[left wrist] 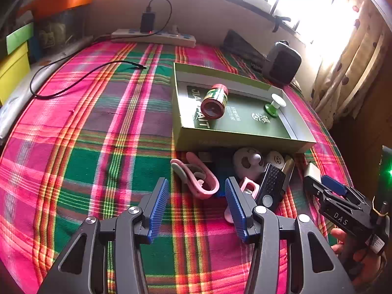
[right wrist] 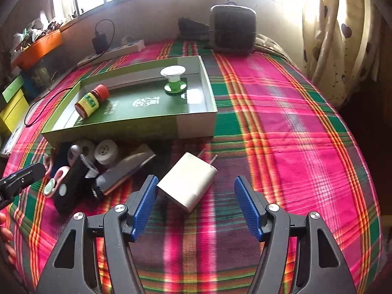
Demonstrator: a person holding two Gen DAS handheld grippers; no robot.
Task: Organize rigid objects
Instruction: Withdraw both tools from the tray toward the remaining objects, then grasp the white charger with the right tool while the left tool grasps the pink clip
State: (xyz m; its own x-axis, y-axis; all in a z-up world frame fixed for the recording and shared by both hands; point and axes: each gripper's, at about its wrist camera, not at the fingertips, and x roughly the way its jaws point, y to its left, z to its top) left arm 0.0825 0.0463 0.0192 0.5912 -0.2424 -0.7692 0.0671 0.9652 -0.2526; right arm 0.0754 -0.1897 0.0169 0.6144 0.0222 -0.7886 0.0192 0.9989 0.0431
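Note:
A green box lid (left wrist: 235,140) (right wrist: 137,127) lies on the plaid cloth, holding a red-capped bottle (left wrist: 215,100) (right wrist: 91,100) on its side and a green-and-white spool (left wrist: 275,105) (right wrist: 174,78). In front of it lies a pile: a pink clip (left wrist: 196,176), round white pieces (left wrist: 247,161) (right wrist: 106,152), a black device (left wrist: 270,186) (right wrist: 71,186) and a grey bar (right wrist: 125,172). My left gripper (left wrist: 197,207) is open and empty just before the pink clip. My right gripper (right wrist: 194,204) is open, with a white charger plug (right wrist: 187,181) lying between its fingertips, nearer the left one.
A power strip (left wrist: 154,36) (right wrist: 112,50) with a black adapter and cable lies at the back. A dark speaker-like box (left wrist: 281,63) (right wrist: 232,28) stands near the window. Coloured boxes (left wrist: 14,66) stack at the left. Curtains hang at the right.

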